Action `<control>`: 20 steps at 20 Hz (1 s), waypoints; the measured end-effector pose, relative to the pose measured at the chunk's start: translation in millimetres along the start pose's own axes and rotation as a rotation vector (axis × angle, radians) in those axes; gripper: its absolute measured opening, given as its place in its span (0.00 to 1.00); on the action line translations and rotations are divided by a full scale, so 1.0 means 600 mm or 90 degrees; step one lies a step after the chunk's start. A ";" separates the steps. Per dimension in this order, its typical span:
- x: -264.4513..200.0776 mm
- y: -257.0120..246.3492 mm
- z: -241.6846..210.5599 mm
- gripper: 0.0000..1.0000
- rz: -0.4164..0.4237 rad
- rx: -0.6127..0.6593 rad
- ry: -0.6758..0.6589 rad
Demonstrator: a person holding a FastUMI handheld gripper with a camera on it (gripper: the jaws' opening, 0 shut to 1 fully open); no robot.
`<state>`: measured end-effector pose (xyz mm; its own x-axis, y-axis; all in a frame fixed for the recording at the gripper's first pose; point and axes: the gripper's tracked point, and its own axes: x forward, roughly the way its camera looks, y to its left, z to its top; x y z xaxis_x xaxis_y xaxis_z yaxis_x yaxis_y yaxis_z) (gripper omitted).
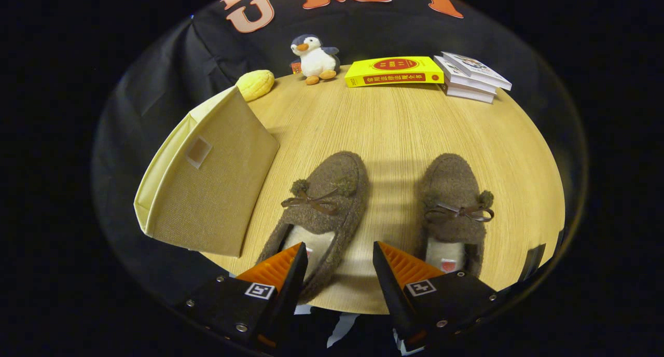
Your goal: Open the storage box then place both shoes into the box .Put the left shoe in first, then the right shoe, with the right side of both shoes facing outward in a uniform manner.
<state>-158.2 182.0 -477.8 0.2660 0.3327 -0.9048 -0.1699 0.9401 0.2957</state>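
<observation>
Basically we're right at the start. Our gripper hangs spread wide with nothing between its fingers, heels of both shoes just ahead. The left shoe and right shoe sit side by side on the table, toes pointing away. The storage box stands just beside the left shoe, looking unopened. So opening and both placements are left.
</observation>
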 end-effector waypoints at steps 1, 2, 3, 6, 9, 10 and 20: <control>0.010 0.002 -0.002 0.75 -0.001 0.005 0.001; 0.019 0.003 -0.002 0.73 -0.001 0.009 0.004; 0.027 0.002 0.001 0.69 -0.006 0.010 0.001; 0.051 0.011 0.017 0.52 0.012 -0.004 -0.023; 0.055 -0.001 0.033 0.37 0.000 -0.021 -0.055; 0.063 -0.009 0.027 0.34 -0.012 -0.027 -0.042; -0.002 0.025 0.042 0.06 0.028 -0.002 -0.030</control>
<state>-136.8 197.5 -464.8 0.3027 0.3775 -0.8752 -0.1852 0.9240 0.3345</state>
